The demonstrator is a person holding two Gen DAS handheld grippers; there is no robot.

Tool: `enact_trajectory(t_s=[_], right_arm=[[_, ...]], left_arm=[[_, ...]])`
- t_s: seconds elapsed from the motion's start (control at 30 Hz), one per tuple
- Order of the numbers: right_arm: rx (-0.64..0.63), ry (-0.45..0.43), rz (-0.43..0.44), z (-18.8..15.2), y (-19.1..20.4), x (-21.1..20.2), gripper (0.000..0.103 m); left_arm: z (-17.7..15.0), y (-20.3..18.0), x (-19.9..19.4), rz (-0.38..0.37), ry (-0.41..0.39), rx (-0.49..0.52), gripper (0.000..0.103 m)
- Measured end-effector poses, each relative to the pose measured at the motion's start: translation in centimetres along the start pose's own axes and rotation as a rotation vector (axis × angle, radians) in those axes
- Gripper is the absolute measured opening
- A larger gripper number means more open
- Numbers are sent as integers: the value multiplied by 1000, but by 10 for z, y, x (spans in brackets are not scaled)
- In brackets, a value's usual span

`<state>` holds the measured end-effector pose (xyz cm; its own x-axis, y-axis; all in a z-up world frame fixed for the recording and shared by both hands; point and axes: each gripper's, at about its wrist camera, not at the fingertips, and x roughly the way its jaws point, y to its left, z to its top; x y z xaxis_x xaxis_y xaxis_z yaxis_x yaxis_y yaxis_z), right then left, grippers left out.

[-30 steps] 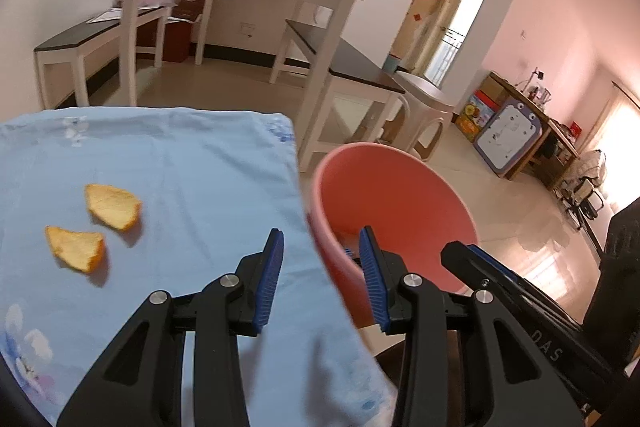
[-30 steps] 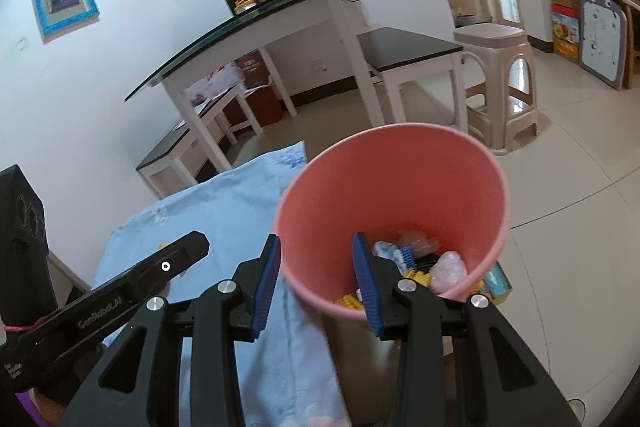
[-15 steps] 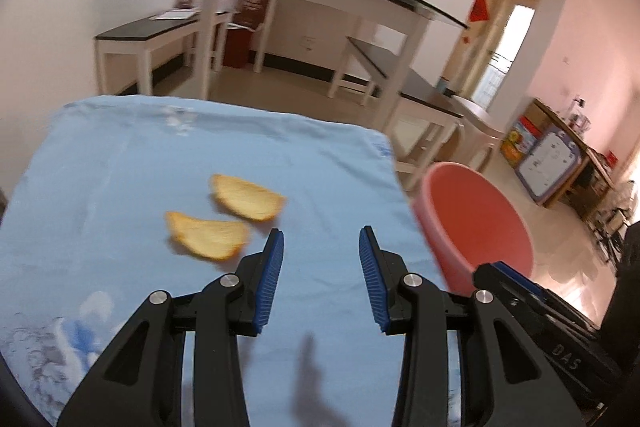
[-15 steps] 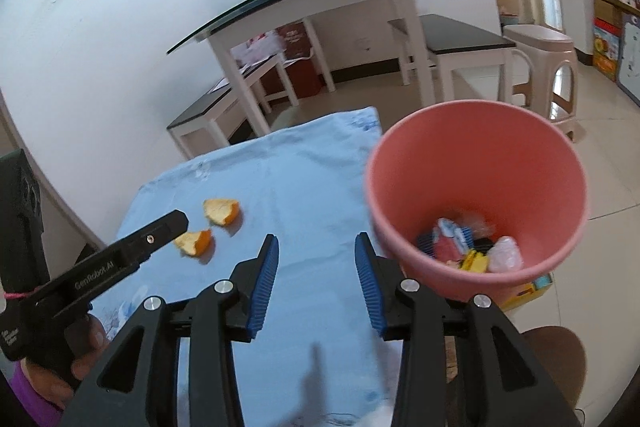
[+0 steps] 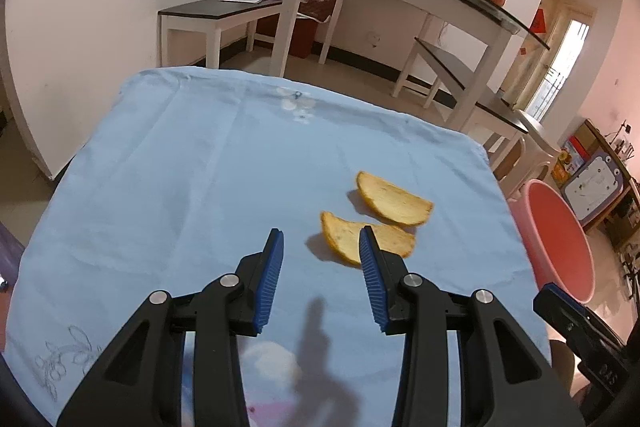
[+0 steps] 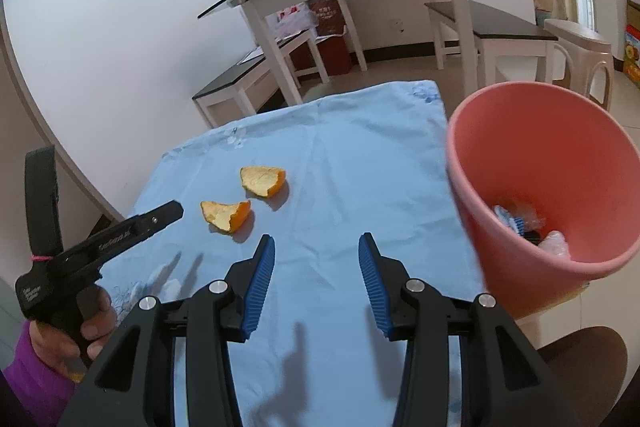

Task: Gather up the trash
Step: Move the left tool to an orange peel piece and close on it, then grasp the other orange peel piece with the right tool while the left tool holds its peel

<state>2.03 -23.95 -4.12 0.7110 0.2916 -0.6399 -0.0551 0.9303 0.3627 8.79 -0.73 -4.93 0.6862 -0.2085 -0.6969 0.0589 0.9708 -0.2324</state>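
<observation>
Two curled orange peel pieces lay on the blue cloth.
The nearer peel [image 6: 226, 215] and farther peel [image 6: 264, 180] sat just apart, beside a pink plastic bin [image 6: 536, 147] holding wrappers.

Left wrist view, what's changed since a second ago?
The view swung left from the pink plastic bin to the two orange peel pieces, now just ahead of the empty left tongs. Peels and blue tablecloth stayed put.

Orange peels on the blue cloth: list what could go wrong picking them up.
1. The two orange peels lie nearly touching, so the open left hand-held gripper might nudge one away.
2. Its fingers could pinch the loose blue cloth.
3. The pink bin stands off the table's edge; a carried peel could drop short.
</observation>
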Motion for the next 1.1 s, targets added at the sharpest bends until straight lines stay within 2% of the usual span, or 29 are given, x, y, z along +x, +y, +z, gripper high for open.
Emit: enact_trajectory(t_s=[0.5,0.6,0.67,0.83,1.03,1.1], right_arm=[[-17,17,8,31,2,35,44],[-17,32,15,36,5,45,45],[-16,46,26,39,8,52,47],[-42,72,48,46,21,73,49],[-45,119,45,53,33,102,49],[-37,141,40,53,34,112,46]], left_arm=[[6,-4,57,-8,112,-2,38],[6,-3,59,-22,122,0,18],[5,0,56,-34,133,-9,9],[7,6,39,-60,118,-31,5],[8,13,19,-42,89,-34,5],[7,18,14,-41,85,-42,5]])
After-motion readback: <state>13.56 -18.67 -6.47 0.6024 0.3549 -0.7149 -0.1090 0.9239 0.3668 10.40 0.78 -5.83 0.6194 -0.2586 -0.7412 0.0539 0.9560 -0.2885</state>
